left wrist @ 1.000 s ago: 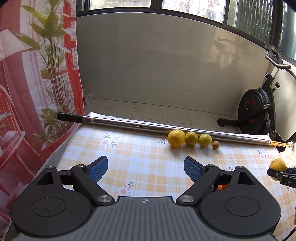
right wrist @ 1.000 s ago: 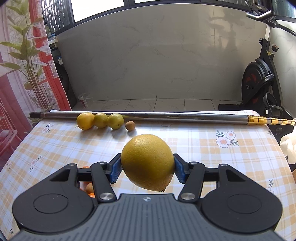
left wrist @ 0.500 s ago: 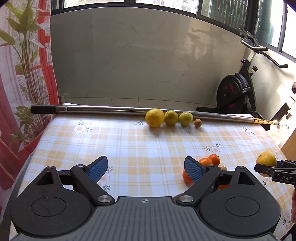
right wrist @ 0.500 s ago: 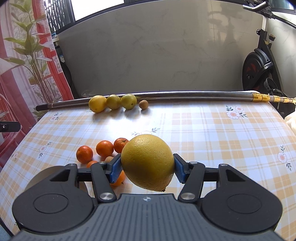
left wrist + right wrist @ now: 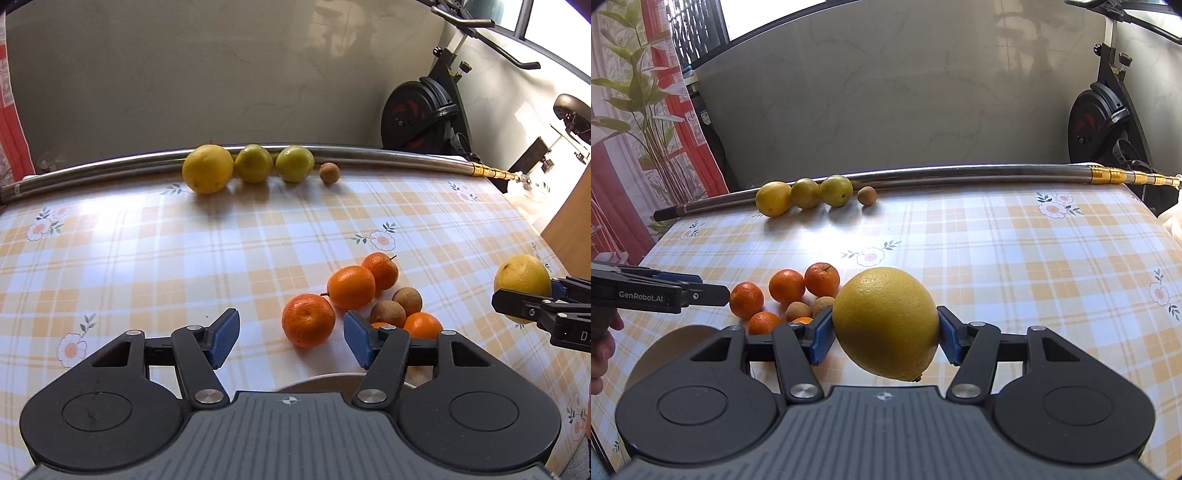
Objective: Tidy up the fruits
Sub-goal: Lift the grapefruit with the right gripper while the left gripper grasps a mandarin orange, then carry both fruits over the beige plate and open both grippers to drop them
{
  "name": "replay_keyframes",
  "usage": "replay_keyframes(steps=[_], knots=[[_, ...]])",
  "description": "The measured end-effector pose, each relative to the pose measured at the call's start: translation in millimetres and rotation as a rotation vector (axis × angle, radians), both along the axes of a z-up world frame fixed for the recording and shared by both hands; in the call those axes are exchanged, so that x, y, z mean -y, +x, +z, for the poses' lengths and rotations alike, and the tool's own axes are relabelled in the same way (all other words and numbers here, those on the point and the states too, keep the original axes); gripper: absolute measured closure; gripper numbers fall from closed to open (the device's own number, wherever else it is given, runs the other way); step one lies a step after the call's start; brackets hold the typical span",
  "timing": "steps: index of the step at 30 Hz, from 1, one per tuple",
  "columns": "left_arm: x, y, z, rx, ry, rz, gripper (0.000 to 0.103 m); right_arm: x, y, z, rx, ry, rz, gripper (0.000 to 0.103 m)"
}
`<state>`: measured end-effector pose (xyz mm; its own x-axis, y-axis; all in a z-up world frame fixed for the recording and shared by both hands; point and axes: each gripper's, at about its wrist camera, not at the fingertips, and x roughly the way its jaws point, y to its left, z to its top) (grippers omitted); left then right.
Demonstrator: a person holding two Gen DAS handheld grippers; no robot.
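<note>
A large yellow lemon [image 5: 886, 323] sits clamped between the blue pads of the right gripper [image 5: 885, 334], held clear above a checked tablecloth [image 5: 1015, 266]. The pads press on its sides at its widest part.

Just left of it and below, a loose cluster lies on the cloth: several oranges [image 5: 308, 320] and a few small brown fruits [image 5: 407, 299], most of them touching one another. The left gripper [image 5: 290, 338] hovers low over this cluster. Its jaws are closing with nothing gripped yet; the nearest orange lies just ahead of the gap between the pads, slightly toward the right one.

At the far edge of the table, three yellow-green citrus [image 5: 208, 168] and one brown fruit [image 5: 329, 172] stand in a neat row against a long metal pole [image 5: 960, 173]. An exercise bike [image 5: 424, 110] stands beyond the table.

The row suggests the fruits are being lined up along the pole, largest first. To do this step well, the left gripper should centre the nearest orange between its pads before the jaws finish closing, so it does not squirt sideways and scatter its neighbours. The lemon likely belongs at the big end of the row, set down gently against the pole so it cannot roll.
</note>
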<state>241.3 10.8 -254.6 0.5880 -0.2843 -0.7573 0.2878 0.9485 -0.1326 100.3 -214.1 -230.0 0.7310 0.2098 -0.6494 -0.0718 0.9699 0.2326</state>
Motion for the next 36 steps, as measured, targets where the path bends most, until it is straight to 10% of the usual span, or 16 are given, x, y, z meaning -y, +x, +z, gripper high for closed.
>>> replay_keyframes(steps=[12,19,25,36], knots=[[15,25,-24,-0.058,0.023,0.005,0.043,0,4,-6,-0.014,0.024,0.001,0.044],[15,30,-27,-0.059,0.026,-0.004,0.062,0,5,-9,-0.029,0.039,-0.007,0.044],[24,16,-22,-0.006,0.126,-0.049,0.063,-5,1,-6,-0.030,0.046,-0.004,0.044],[-5,-33,15,0.014,0.068,-0.026,0.063,-29,-21,14,-0.022,0.044,0.043,0.044]])
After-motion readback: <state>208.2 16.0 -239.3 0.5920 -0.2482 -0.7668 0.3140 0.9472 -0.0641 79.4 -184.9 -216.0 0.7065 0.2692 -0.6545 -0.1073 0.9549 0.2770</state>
